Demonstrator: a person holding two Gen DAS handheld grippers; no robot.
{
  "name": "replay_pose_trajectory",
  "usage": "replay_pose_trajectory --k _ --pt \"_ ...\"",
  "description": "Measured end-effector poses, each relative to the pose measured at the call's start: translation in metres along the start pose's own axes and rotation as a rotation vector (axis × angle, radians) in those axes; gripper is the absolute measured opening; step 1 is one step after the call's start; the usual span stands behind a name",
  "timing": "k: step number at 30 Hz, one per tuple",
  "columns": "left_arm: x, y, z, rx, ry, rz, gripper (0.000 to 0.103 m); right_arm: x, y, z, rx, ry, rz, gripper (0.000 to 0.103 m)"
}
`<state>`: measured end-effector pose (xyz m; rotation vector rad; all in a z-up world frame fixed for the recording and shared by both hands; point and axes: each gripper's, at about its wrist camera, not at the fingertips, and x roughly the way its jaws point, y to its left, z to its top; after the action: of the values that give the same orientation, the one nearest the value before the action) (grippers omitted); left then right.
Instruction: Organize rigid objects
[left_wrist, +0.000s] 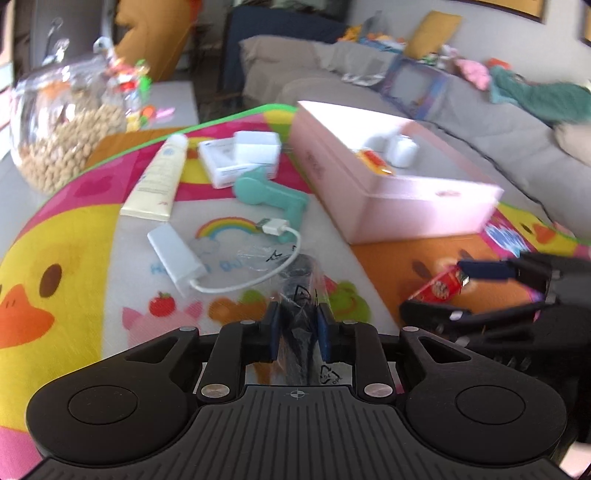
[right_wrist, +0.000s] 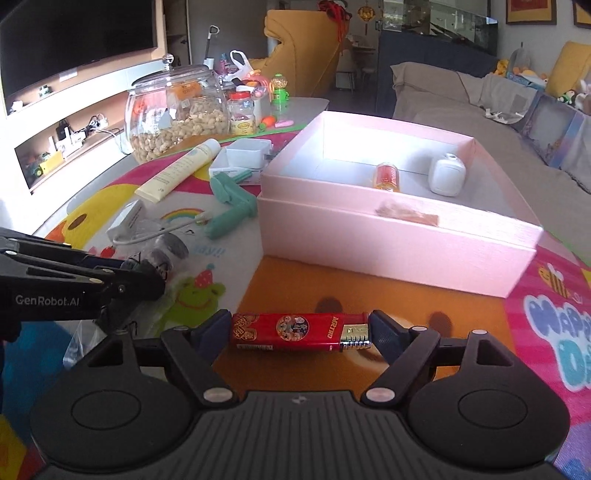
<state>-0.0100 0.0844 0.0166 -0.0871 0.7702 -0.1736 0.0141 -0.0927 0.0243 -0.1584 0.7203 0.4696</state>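
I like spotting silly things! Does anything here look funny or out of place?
Mostly just clutter. The oddest thing: a red lighter pinched end to end by the right gripper. The left gripper is squeezing a crinkly clear plastic bag. Nothing spilled or broken.

The left wrist camera sits just behind the left gripper (left_wrist: 297, 325), low and close over the near part of the cartoon play mat (left_wrist: 74, 236), and looks down and forward across it toward the pink box (left_wrist: 388, 192) and the grey sofa (left_wrist: 480, 129) beyond. The right wrist camera rides behind the right gripper (right_wrist: 301, 330) at a like downward tilt near the mat's near edge, facing the box front-on with the glass jar (right_wrist: 173, 110) and TV wall at far left. Both views share the box, the cream tube (left_wrist: 157, 177), the teal tool (left_wrist: 273, 195), the jar and each other's gripper.
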Motion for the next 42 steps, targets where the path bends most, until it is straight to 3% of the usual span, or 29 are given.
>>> replay_pose_trajectory --k 4,8,10,12,15,17,19,22,23,26,28,31,36,42 --pt "-0.022 -0.023 -0.02 0.117 0.012 -0.026 0.023 -0.033 -0.01 -0.012 -0.012 -0.036 0.011 0.081" --pt "-0.047 -0.045 -0.027 0.166 0.041 -0.113 0.023 -0.065 -0.024 -0.017 0.021 -0.089 -0.002 0.081" --pt "-0.061 -0.049 -0.019 0.136 0.057 -0.206 0.023 -0.08 -0.031 -0.015 0.043 -0.121 0.0 0.081" --pt "-0.077 -0.051 0.001 0.103 0.004 -0.255 0.023 -0.095 -0.039 -0.012 0.06 -0.164 0.0 0.081" --pt "-0.089 -0.051 0.037 0.073 -0.077 -0.242 0.023 -0.112 -0.049 -0.005 0.073 -0.231 -0.036 0.081" --pt "-0.076 -0.06 0.05 0.128 -0.026 -0.2 0.023 -0.118 -0.054 -0.003 0.09 -0.247 -0.051 0.081" --pt "-0.064 -0.061 0.053 0.113 0.012 -0.19 0.023 -0.124 -0.057 -0.005 0.091 -0.266 -0.062 0.081" --pt "-0.053 -0.049 0.049 -0.017 0.074 -0.297 0.022 -0.127 -0.059 -0.012 0.069 -0.283 -0.076 0.081" --pt "-0.047 -0.049 0.045 -0.02 0.106 -0.308 0.022 -0.126 -0.06 -0.013 0.068 -0.279 -0.078 0.081" --pt "-0.031 -0.056 0.03 0.059 0.166 -0.232 0.022 -0.116 -0.064 -0.014 0.087 -0.251 -0.082 0.081" --pt "-0.031 -0.055 0.02 0.062 0.179 -0.242 0.022 -0.111 -0.066 -0.014 0.097 -0.24 -0.089 0.081" --pt "-0.046 -0.053 0.027 0.063 0.112 -0.299 0.022 -0.107 -0.067 -0.015 0.098 -0.224 -0.086 0.081" --pt "-0.08 -0.065 0.059 0.14 -0.033 -0.29 0.022 -0.108 -0.064 -0.009 0.087 -0.228 -0.075 0.081" --pt "-0.095 -0.075 0.143 0.171 -0.298 -0.193 0.023 -0.132 -0.068 0.06 0.066 -0.449 -0.117 0.081"
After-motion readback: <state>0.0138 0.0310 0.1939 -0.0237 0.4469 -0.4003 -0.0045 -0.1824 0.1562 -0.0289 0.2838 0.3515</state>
